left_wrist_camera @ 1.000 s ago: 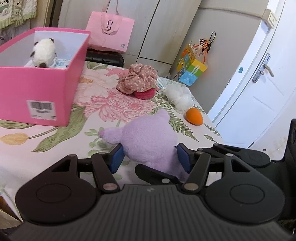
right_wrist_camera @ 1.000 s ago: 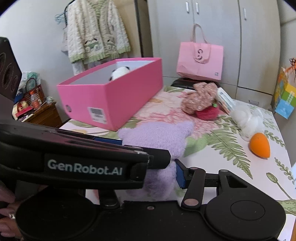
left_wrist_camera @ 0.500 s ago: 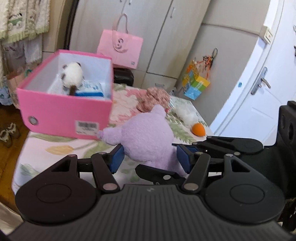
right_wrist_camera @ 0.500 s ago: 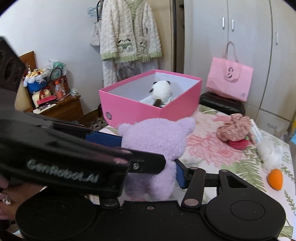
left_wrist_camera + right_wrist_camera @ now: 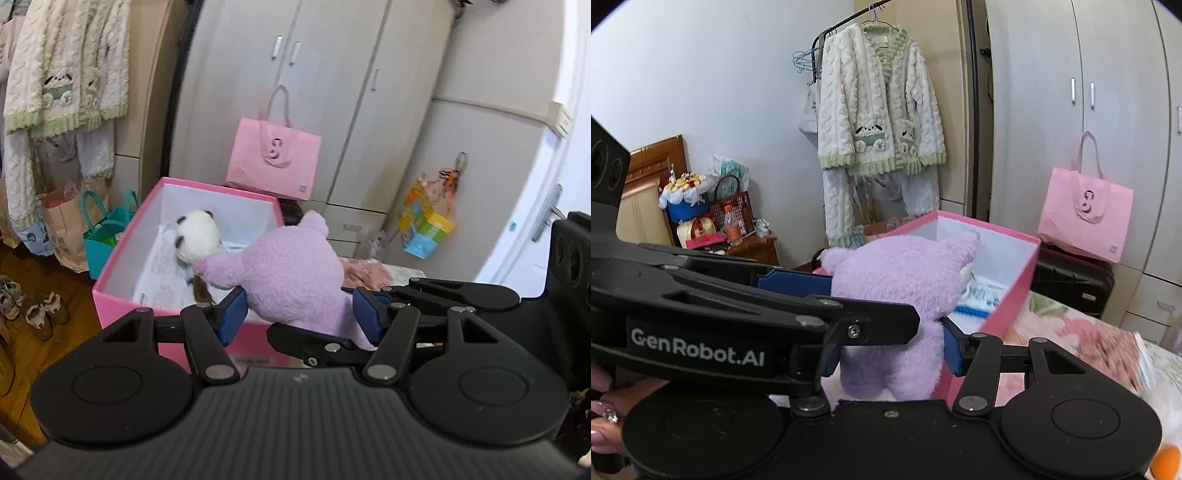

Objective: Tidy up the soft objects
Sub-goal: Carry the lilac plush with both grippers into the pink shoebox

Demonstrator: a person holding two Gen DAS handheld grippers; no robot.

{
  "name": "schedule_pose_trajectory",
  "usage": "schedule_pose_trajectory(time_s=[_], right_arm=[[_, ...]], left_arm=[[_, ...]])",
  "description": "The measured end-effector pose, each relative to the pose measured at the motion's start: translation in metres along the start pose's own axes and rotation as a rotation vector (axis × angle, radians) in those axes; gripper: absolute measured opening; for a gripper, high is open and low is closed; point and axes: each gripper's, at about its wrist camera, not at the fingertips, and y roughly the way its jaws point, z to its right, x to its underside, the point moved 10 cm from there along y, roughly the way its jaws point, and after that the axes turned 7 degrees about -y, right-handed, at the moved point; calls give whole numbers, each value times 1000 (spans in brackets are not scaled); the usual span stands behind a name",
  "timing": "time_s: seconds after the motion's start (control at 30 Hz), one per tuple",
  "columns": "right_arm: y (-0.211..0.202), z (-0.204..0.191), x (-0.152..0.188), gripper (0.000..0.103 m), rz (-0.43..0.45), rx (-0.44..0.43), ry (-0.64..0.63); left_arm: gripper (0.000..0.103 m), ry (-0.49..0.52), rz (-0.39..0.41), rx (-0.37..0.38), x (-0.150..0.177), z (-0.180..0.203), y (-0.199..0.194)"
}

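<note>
A purple plush toy is held in the air between both grippers. My left gripper is shut on its sides with the blue pads pressed into the fur. My right gripper is shut on its lower body. The toy hangs over the near rim of the open pink box. A white plush with dark ears lies inside the box on printed paper. The box also shows in the right wrist view behind the toy.
A pink paper bag stands behind the box on a dark case. A pink floral fabric piece lies on the floral table to the right. An orange sponge sits at the right edge. Bags and shoes sit on the floor at left.
Both grippers have lifted the purple plush off the table and carried it left and up, from beside the pink box to above its near rim.
</note>
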Motion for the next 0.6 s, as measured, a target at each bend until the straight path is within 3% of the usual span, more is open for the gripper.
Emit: schedule_pose_trajectory(time_s=[0.3,0.43,0.6], right_arm=[[75,23,-13,58,-13,-69,89],[100,28,-18,58,-36,-91,60],[122,35,-17,58,-78,-104,12]], left_arm=[[61,-97,-36,-70,-24,-56,56],[61,-109,-33,-96,-30,-71,70],[61,-117,-85,-105,-32,-84,92]])
